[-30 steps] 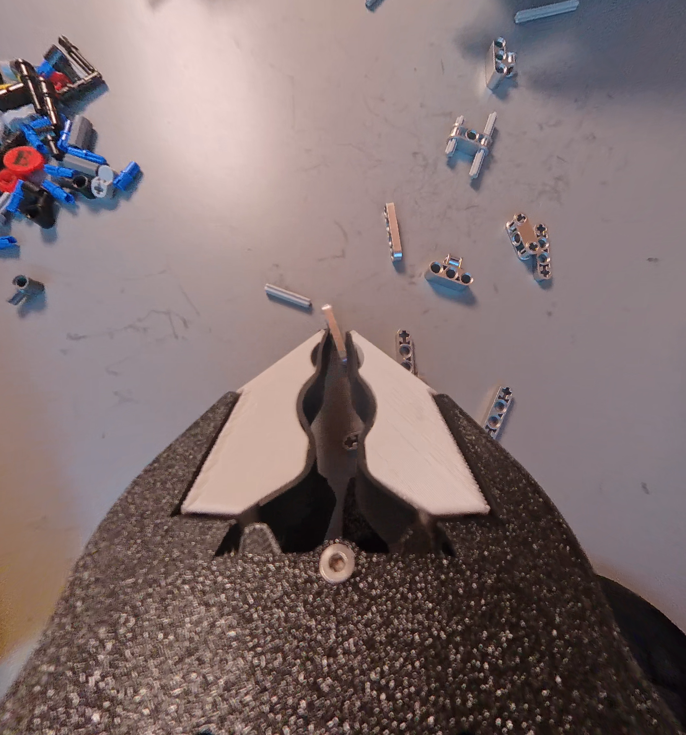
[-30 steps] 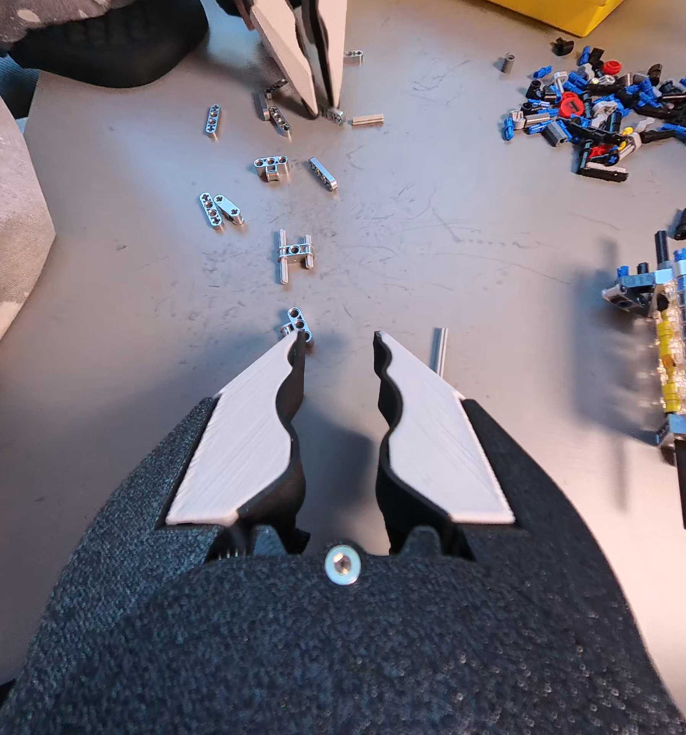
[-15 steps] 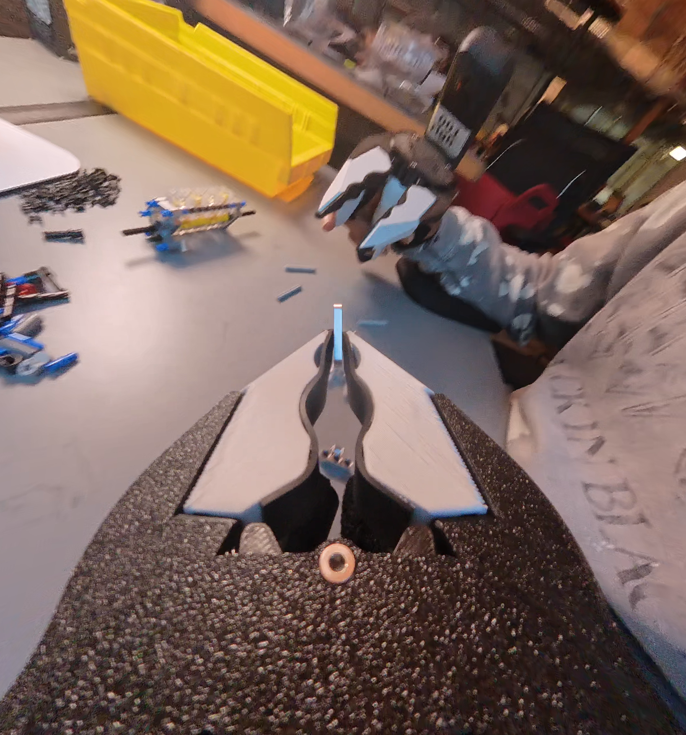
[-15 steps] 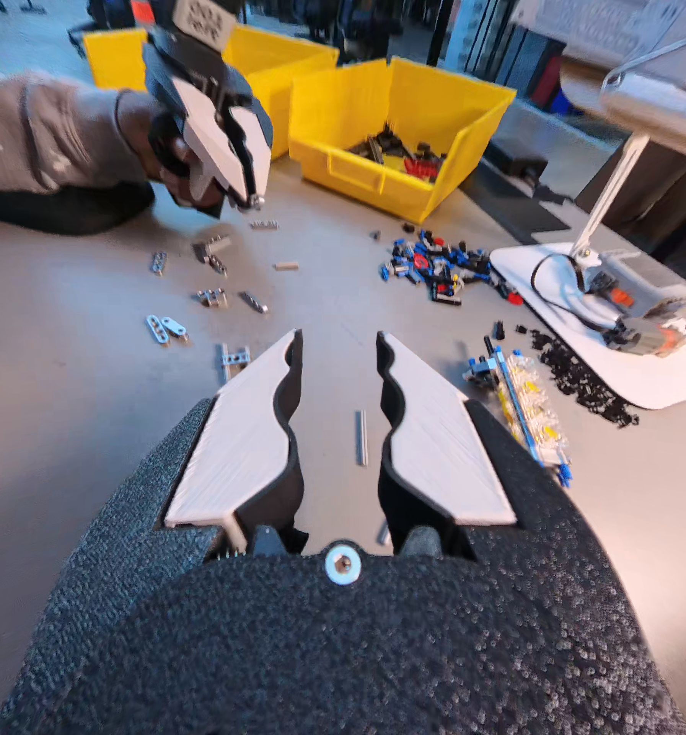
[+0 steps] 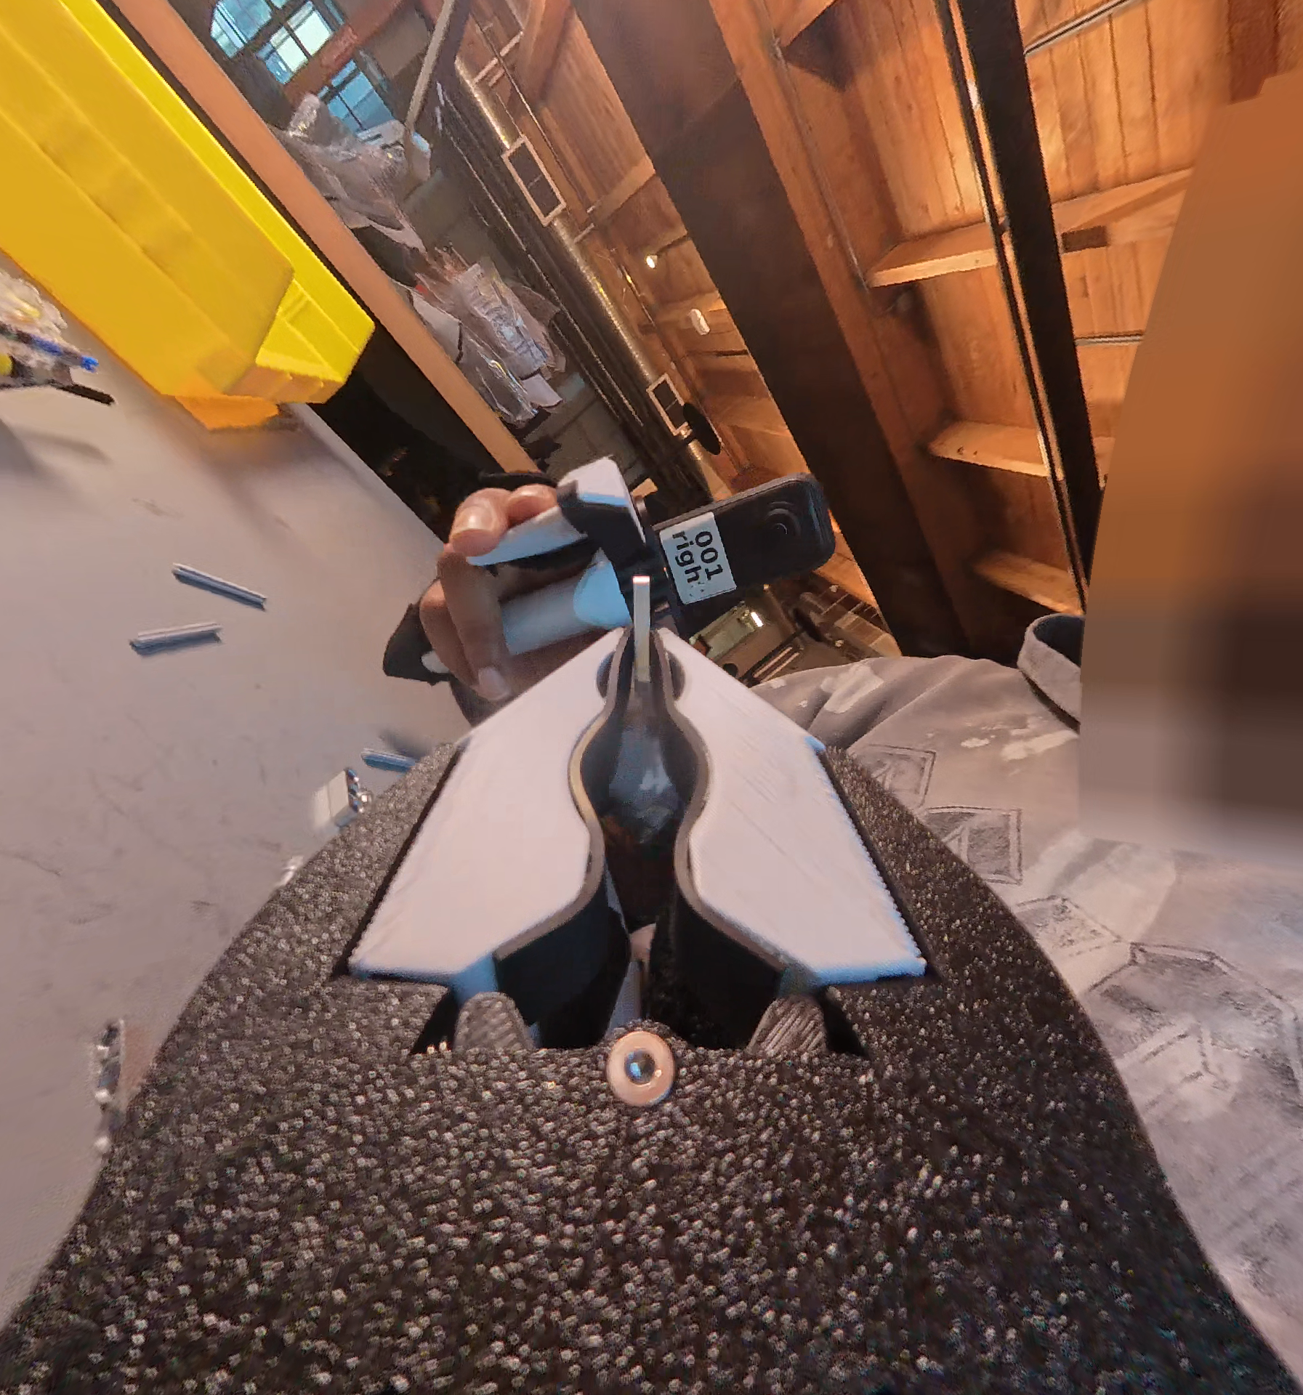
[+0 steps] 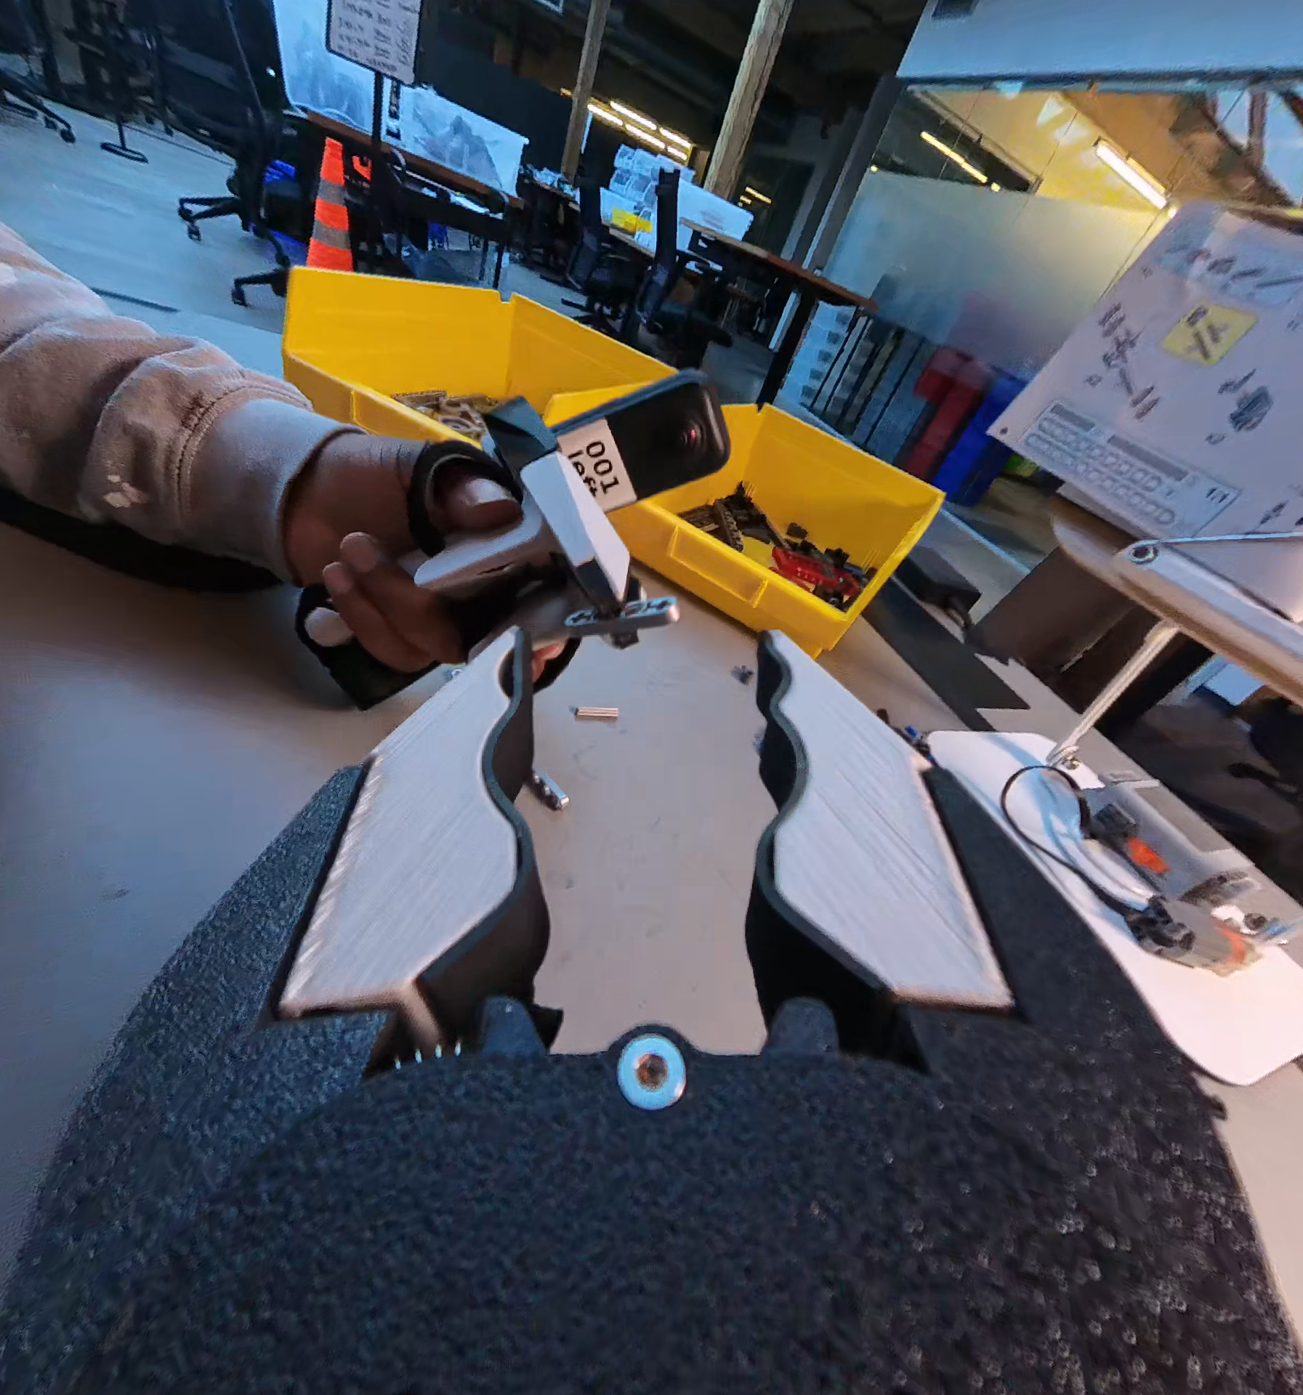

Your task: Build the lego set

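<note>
My left gripper (image 5: 639, 651) is shut on a thin grey beam (image 5: 640, 604) that sticks out past its tips, held up off the grey table (image 5: 104, 755). The right wrist view shows that gripper (image 6: 609, 604) in a person's hand, the holed beam (image 6: 652, 613) lying crosswise in its tips. My right gripper (image 6: 644, 649) is open and empty, its tips just below and in front of the beam. It also shows in the left wrist view (image 5: 557, 558), close beyond the beam's end.
Two yellow bins (image 6: 799, 460) with dark parts stand at the table's far side; one shows in the left wrist view (image 5: 142, 249). Short grey axles (image 5: 218, 585) (image 6: 595, 712) lie loose on the table. A white lamp base (image 6: 1161, 981) sits at the right. Both grippers' tips are close together, under 4 cm apart.
Both grippers have risen from the table and tilted up to face each other. The left carries the grey beam up with it and now sits close to the open right gripper.
</note>
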`<act>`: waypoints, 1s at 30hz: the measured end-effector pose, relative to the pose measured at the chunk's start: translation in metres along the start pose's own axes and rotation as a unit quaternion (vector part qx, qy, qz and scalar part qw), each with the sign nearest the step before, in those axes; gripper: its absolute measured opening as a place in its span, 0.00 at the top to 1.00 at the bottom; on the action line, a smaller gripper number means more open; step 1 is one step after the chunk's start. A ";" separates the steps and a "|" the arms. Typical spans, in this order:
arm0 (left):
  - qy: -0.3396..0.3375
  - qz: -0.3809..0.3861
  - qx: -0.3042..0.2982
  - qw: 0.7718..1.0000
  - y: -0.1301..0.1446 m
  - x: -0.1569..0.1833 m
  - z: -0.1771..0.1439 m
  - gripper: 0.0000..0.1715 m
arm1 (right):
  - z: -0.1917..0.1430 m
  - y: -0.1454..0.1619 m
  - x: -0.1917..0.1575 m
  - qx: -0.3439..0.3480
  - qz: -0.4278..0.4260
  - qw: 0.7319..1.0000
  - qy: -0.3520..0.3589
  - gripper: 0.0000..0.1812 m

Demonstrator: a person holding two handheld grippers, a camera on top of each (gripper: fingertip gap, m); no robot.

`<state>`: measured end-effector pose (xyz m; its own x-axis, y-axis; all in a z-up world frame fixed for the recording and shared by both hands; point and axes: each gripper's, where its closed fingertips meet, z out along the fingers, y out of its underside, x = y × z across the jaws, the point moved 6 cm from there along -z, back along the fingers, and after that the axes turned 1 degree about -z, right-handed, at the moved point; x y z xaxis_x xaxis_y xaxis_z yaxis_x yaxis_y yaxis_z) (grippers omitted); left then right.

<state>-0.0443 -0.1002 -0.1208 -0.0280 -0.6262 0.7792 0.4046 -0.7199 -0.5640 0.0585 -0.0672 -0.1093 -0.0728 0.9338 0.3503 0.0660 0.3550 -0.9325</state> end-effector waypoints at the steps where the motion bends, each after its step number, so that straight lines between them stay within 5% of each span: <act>1: 0.010 -0.015 0.003 1.000 0.001 -0.001 -0.001 0.99 | 0.000 -0.002 -0.001 0.003 -0.012 1.000 0.001 0.71; 6: 0.049 -0.068 0.014 0.996 0.003 -0.004 -0.005 0.99 | 0.000 -0.004 -0.009 -0.004 -0.053 0.999 0.001 0.85; 12: 0.060 -0.085 0.007 0.995 0.008 -0.007 0.000 0.99 | 0.004 -0.005 -0.012 -0.005 -0.065 0.998 0.009 0.80; 16: 0.062 -0.087 0.006 0.994 0.008 -0.008 0.001 0.99 | 0.002 -0.006 -0.014 0.000 -0.064 0.998 0.005 0.93; 25: 0.082 -0.083 0.009 0.993 0.007 -0.002 0.001 0.99 | 0.002 -0.010 -0.011 0.013 -0.050 0.999 0.013 0.77; 30: 0.093 -0.084 0.001 0.992 0.011 0.001 0.004 0.99 | 0.006 -0.008 -0.020 0.001 -0.075 0.997 0.005 0.93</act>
<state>-0.0364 -0.1071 -0.1252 -0.2630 -0.5420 0.7982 0.3810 -0.8184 -0.4302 0.0533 -0.0893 -0.1091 -0.0716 0.8707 0.4867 0.0522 0.4905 -0.8699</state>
